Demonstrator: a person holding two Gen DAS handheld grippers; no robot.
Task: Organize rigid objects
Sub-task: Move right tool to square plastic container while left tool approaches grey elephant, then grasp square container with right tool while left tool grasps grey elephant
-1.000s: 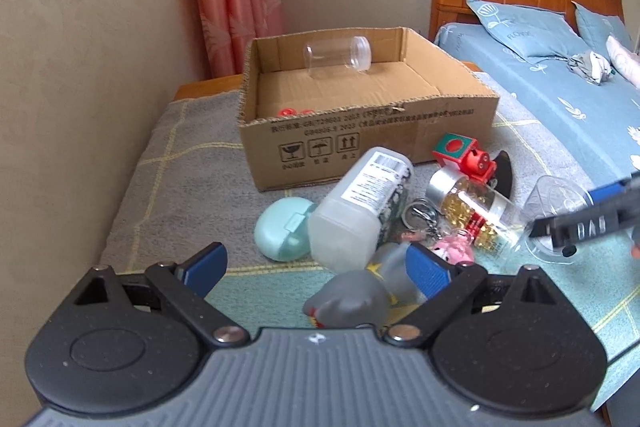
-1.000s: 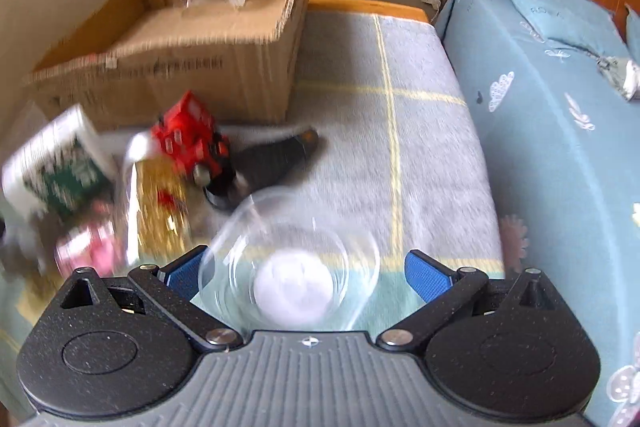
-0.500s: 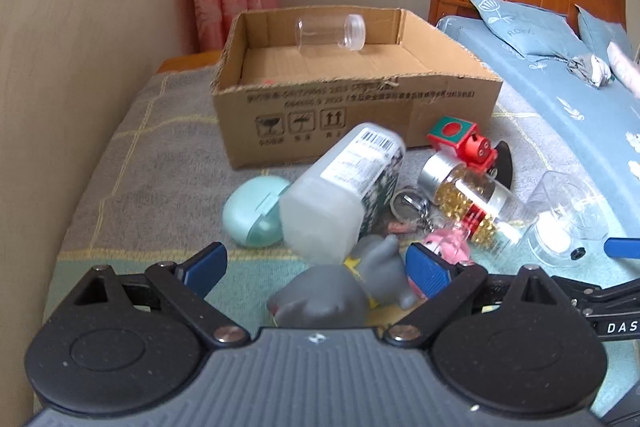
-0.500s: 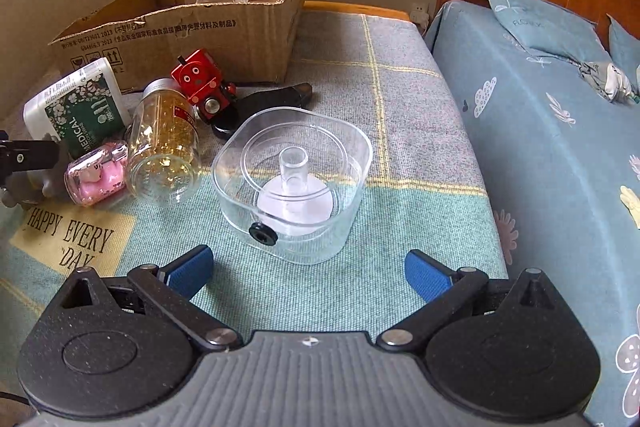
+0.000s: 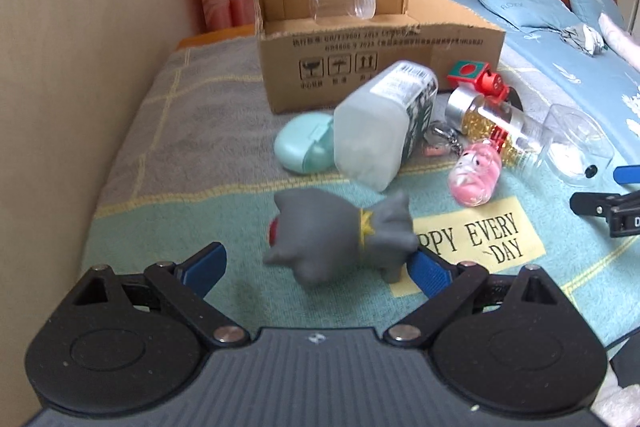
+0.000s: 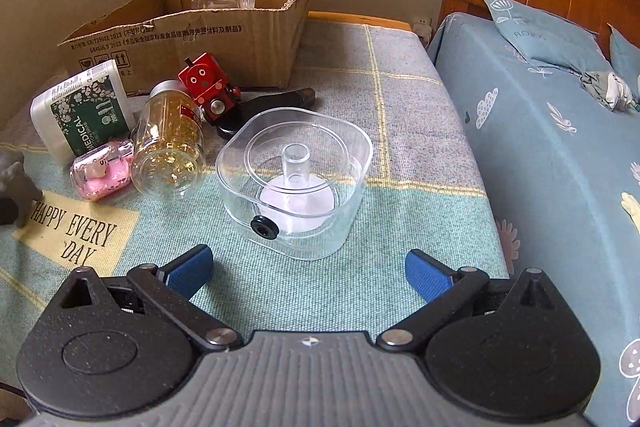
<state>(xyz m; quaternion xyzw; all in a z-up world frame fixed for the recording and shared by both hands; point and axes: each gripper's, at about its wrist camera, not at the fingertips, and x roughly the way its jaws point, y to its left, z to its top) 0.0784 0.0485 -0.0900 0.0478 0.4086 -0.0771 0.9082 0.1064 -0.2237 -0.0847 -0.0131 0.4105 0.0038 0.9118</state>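
Soft-looking grey figurine (image 5: 344, 235), matte with a yellow collar, is lying on the woven teal blanket (image 5: 200, 219), sitting between the spread blue fingers of the left gripper (image 5: 318, 265); contact with the right pad is possibly occurring, but blur is hiding it. Clear rounded-square plastic container (image 6: 294, 183) is standing ahead of the right gripper (image 6: 308, 269), whose fingers are gaping wide apart, gripping nothing. Corrugated cardboard box (image 5: 376, 47), torn-edged, is holding a transparent cylindrical jar (image 5: 340, 3). Open blanket is lying left of the figurine.

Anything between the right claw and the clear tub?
No, only bare blanket between the right claw and the clear tub, in the right wrist view.
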